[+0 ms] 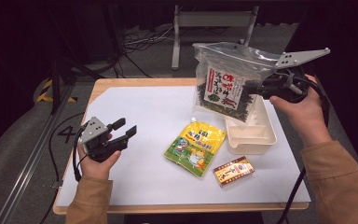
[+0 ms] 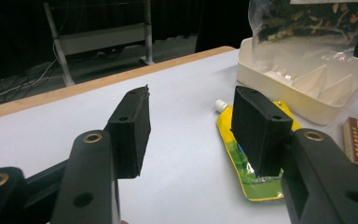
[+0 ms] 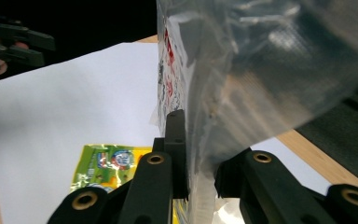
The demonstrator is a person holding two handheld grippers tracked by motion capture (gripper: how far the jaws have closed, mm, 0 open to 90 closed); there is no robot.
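The worktop (image 1: 135, 112) carries a white sheet; its left half lies bare, with open room around the left claw (image 1: 123, 129), which hovers there with jaws parted and nothing between them. The right claw (image 1: 260, 87) grips the side edge of a clear bag of dried seaweed (image 1: 223, 81), held upright in the air above the far end of the white tray (image 1: 261, 135). The tray sits near the right edge; its divided compartments hold nothing visible. A yellow-green spouted pouch (image 1: 196, 147) lies just left of the tray, and a small red box (image 1: 233, 171) lies in front of it.
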